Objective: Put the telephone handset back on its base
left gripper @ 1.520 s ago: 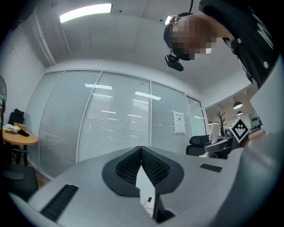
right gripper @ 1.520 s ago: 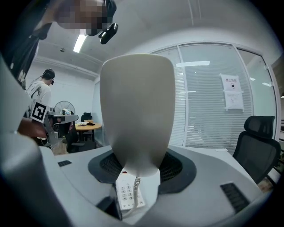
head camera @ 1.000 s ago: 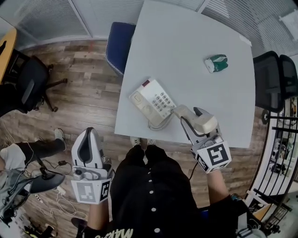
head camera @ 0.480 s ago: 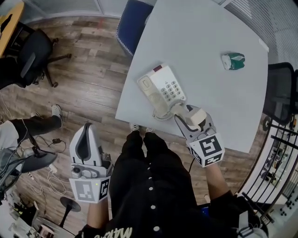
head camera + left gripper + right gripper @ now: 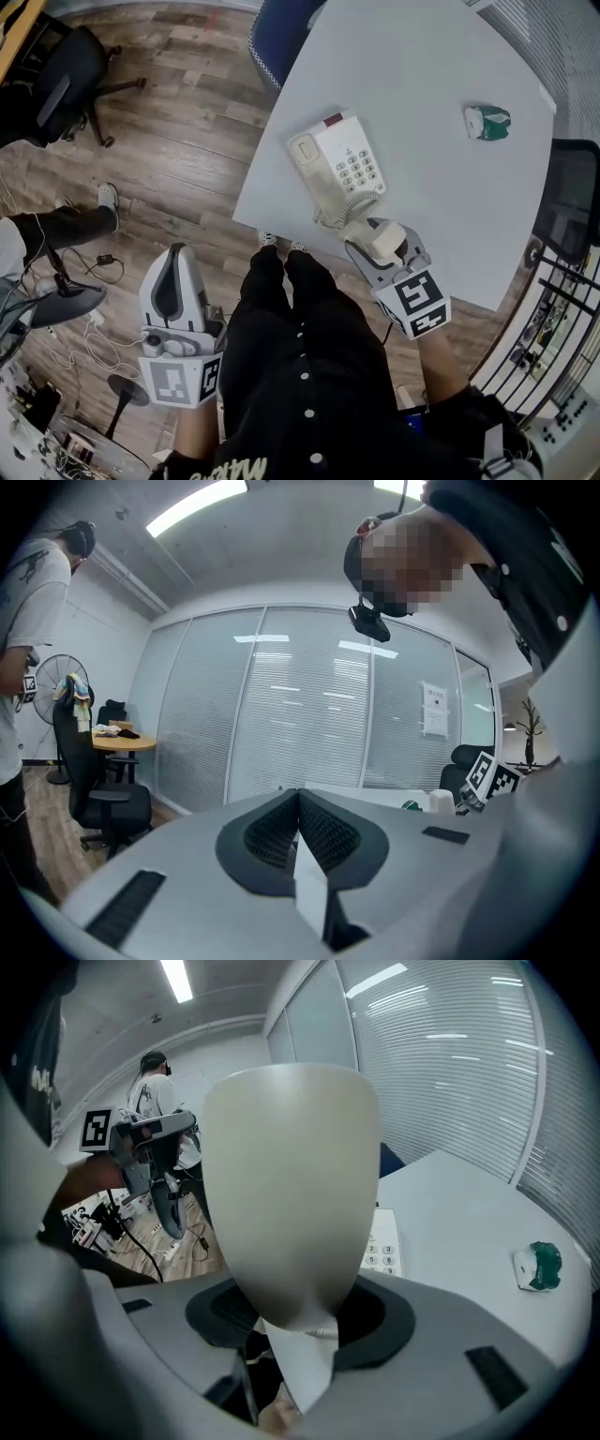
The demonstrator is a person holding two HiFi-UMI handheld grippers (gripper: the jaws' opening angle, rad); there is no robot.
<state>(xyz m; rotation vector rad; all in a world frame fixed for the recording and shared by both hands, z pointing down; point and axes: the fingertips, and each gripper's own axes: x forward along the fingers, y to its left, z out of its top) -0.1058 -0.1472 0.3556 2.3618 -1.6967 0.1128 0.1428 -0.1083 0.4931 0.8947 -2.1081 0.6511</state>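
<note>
Dropping since a second ago, the right gripper (image 5: 380, 246) grasps the cream handset (image 5: 373, 236) just short of the base (image 5: 337, 169), at the table (image 5: 422, 112) edge. The left gripper (image 5: 174, 258) stays clenched and empty over the floor (image 5: 169, 141).

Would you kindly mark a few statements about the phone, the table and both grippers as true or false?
1. The right gripper grips the handset. True.
2. The handset lies on its base. False: it is off the base, held beside it.
3. The left gripper holds a cord. False: its jaws are together with nothing between them.
4. A small green and white object lies on the table, apart from the base. True.
</note>
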